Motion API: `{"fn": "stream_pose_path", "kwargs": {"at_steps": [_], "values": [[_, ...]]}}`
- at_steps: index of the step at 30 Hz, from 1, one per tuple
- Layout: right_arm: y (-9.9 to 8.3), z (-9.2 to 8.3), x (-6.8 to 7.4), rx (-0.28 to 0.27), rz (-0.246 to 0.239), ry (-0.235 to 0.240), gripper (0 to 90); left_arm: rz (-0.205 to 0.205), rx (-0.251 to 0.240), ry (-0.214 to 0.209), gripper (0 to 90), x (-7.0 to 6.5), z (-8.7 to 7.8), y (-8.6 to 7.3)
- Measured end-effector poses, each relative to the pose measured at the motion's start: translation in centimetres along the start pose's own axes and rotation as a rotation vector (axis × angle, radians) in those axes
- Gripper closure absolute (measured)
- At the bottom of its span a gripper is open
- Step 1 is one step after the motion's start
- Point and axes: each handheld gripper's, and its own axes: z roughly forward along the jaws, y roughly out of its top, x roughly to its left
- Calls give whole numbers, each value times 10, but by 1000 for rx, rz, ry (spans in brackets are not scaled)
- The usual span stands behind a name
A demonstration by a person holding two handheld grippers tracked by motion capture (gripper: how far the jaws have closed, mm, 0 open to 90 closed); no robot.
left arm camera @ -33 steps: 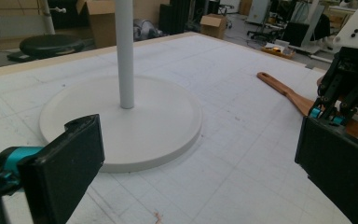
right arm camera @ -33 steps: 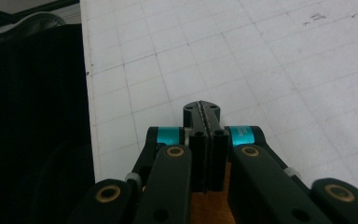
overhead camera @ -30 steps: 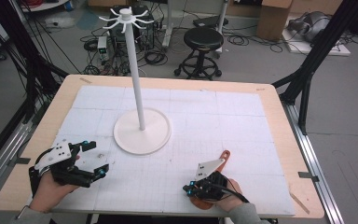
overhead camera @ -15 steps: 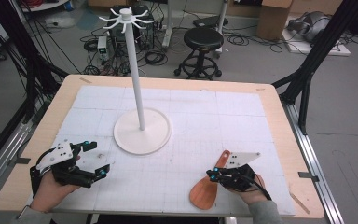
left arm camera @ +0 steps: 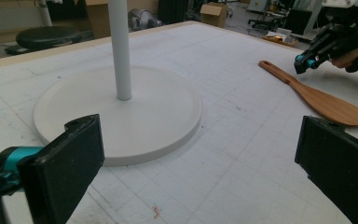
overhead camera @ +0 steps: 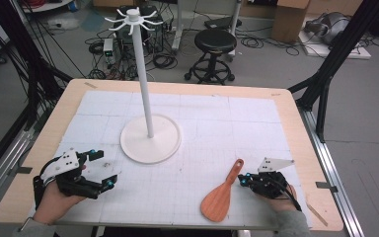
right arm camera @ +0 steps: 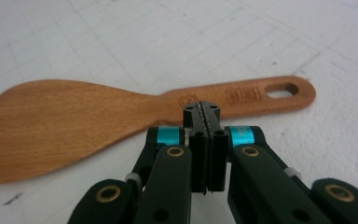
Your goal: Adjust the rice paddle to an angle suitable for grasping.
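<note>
Our left gripper point(overhead camera: 101, 170) rests at the near left of the table point(overhead camera: 286, 106), held in the left hand point(overhead camera: 54, 202), and its jaws stand wide apart with nothing between them; in the left gripper view the two black pads point(left arm camera: 65, 168) frame an open stretch of white gridded mat point(overhead camera: 217, 128). Just beyond it we see the white stand point(overhead camera: 148, 94): a round flat base point(overhead camera: 165, 143) sits on the mat and a slim upright pole rises from its middle to a crown of small hooks point(overhead camera: 134, 17). Moving right, the wooden spatula point(overhead camera: 222, 195) lies flat on the mat, well apart from the base, its broad blade toward the near edge and its handle, with a slot at the end, pointing away. Our right gripper point(overhead camera: 242, 180) sits just beside that handle, held in the right hand point(overhead camera: 281, 200). Its jaws are pressed together, empty. From the right gripper view their tips seem to stop just short of the handle, though whether they touch it we cannot quite tell.
</note>
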Motion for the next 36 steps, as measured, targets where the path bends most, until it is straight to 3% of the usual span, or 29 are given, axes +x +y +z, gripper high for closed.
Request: {"fn": "stream_pose_path", "kwargs": {"at_steps": [6, 19, 36], "values": [[6, 12, 2, 53, -32, -6, 900, 1, -8, 5, 18, 1, -1, 0], [13, 21, 5, 54, -48, -15, 900, 3, 6, 7, 18, 0, -1, 0], [34, 47, 22, 78, -93, 27, 900, 6, 24, 13, 18, 0, 0, -4]]}}
